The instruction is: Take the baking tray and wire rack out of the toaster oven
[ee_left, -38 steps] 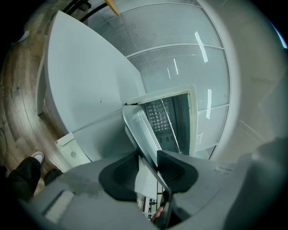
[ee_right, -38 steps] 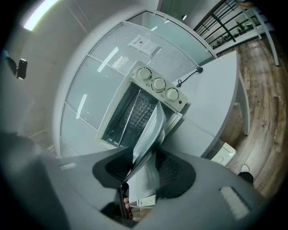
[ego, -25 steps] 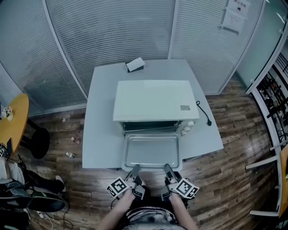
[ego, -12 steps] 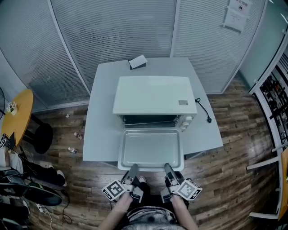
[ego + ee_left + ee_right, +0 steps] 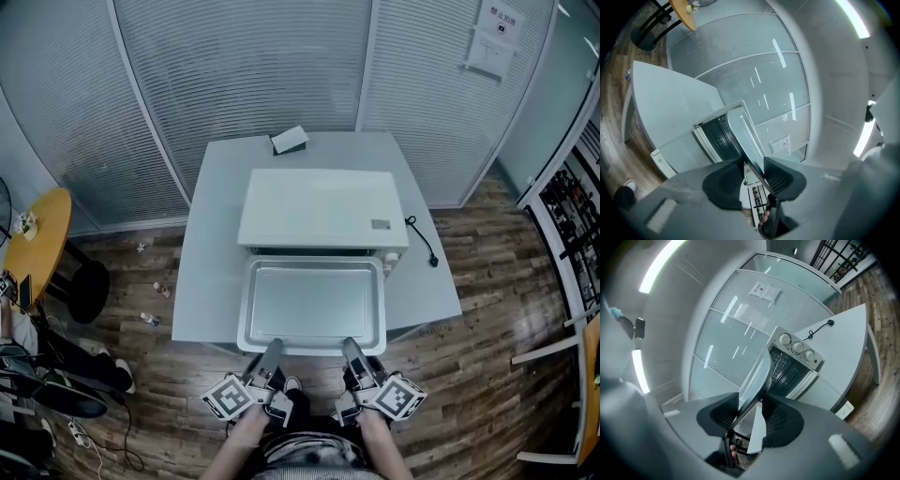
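Observation:
A shallow metal baking tray (image 5: 314, 302) hangs level in front of the white toaster oven (image 5: 319, 211) and covers its dropped door from above. My left gripper (image 5: 272, 352) is shut on the tray's near rim at the left, and my right gripper (image 5: 352, 350) is shut on the same rim at the right. In the left gripper view the tray (image 5: 745, 136) runs edge-on between the pads toward the dark oven mouth (image 5: 712, 136). The right gripper view shows the tray (image 5: 757, 380) pinched the same way, with the oven's knobs (image 5: 797, 348) beyond. The wire rack is not clearly visible.
The oven stands on a grey table (image 5: 211, 234) with a small box (image 5: 289, 140) at its far edge and a power cord (image 5: 422, 239) on the right. Glass partitions close the back. A yellow round table (image 5: 37, 244) and a black stool (image 5: 84, 291) stand at left, and shelves (image 5: 581, 187) at right.
Both grippers have risen together with the tray in them. The tray has lifted off the open door toward the camera and now looks larger, hiding the door.

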Demonstrator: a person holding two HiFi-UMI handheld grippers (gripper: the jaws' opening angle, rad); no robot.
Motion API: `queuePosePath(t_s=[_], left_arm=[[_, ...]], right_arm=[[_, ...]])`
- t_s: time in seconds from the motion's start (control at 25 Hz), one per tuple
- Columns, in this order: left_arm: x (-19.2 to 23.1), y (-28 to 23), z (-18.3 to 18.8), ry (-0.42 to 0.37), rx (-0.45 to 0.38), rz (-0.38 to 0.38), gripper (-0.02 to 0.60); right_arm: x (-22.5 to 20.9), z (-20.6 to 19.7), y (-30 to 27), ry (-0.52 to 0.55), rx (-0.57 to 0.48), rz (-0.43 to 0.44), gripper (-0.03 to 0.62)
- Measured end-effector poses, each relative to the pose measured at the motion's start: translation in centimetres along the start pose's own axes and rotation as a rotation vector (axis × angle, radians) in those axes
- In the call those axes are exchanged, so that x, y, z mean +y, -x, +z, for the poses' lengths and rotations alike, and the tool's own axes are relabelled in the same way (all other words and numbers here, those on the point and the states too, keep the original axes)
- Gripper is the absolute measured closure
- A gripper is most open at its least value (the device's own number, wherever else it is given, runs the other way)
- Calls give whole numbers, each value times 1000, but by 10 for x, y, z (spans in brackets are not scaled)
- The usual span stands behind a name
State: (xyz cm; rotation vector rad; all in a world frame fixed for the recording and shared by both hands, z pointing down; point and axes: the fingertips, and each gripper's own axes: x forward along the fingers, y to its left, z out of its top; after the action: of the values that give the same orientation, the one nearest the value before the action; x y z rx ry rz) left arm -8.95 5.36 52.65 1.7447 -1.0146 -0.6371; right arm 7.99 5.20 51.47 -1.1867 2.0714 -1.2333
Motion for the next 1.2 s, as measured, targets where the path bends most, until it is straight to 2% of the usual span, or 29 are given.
queuePosePath(t_s=[0.24, 0.64, 0.76, 0.96, 1.2], left_arm=[[-8, -19, 22, -1, 0, -33, 442], [-19, -60, 52, 0, 26, -82, 440], [-17, -71, 60, 2, 35, -69, 440], [-20, -85, 74, -22, 46, -73, 440], [-17, -105, 76, -1, 43, -56, 442]], right_arm=[[15, 20, -25, 21, -25, 46, 433], [18, 50, -64, 16, -61, 56, 434], [11, 56, -74, -8, -74, 26, 434], [13, 67, -91, -2, -81, 35, 430], [0, 79, -104, -35, -67, 30, 431]])
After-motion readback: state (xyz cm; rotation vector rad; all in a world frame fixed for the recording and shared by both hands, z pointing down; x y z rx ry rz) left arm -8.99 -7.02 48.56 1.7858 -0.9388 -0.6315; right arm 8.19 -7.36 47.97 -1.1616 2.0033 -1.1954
